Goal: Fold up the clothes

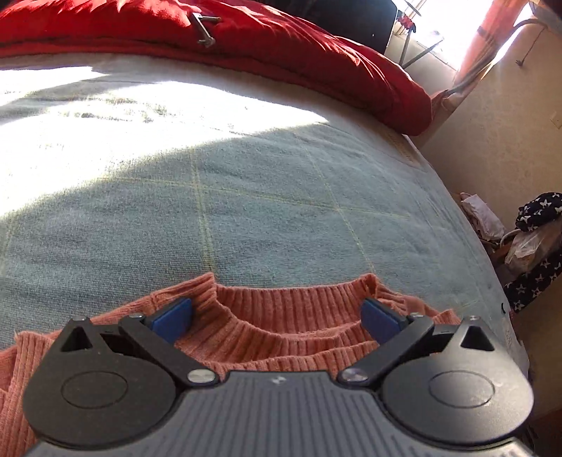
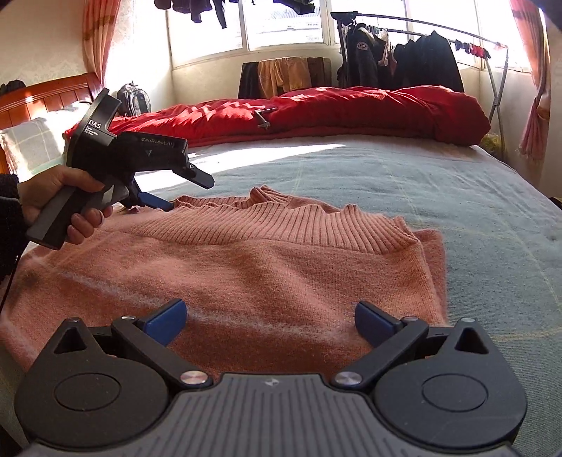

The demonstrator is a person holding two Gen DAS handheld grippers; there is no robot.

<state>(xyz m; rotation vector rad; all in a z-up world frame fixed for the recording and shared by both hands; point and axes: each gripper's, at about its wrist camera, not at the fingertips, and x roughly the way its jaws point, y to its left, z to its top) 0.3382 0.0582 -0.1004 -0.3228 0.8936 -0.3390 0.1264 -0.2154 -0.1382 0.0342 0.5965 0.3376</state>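
Sweater (image 2: 246,267), salmon-pink knit, folded on a pale blue-grey bedspread (image 2: 439,197) with its ribbed collar (image 2: 281,218) toward the far side; the folded right edge runs straight down toward the near side, and a sunlit streak crosses the near part of the fabric. In the left wrist view the collar (image 1: 288,316) fills the near foreground, its opening facing the camera.

Left gripper (image 1: 277,318): jaws spread wide, blue pads (image 1: 174,316) on either side of the collar opening, gripping nothing; whether the pads touch the knit cannot be told. In the right wrist view the same tool (image 2: 154,202) appears at the left, held by a hand (image 2: 59,197) with a dark sleeve, its tip at the far left corner of the sweater near the collar.

Right gripper (image 2: 270,321): jaws likewise wide apart, holding nothing, poised over the near part of the sweater, with blue pads (image 2: 167,321) over the knit.

Surroundings: a red quilt (image 2: 333,112) lies bunched across the far side of the bed, with a small metal object (image 2: 263,117) on it. A wooden headboard (image 2: 42,98) and a pillow (image 2: 31,144) stand at the far left. Behind the bed, a clothes rack (image 2: 421,63) with dark garments stands before a bright window (image 2: 281,21), orange curtains (image 2: 530,105) at the right. Star-patterned fabric (image 1: 537,246) lies beside the bed in the left wrist view.
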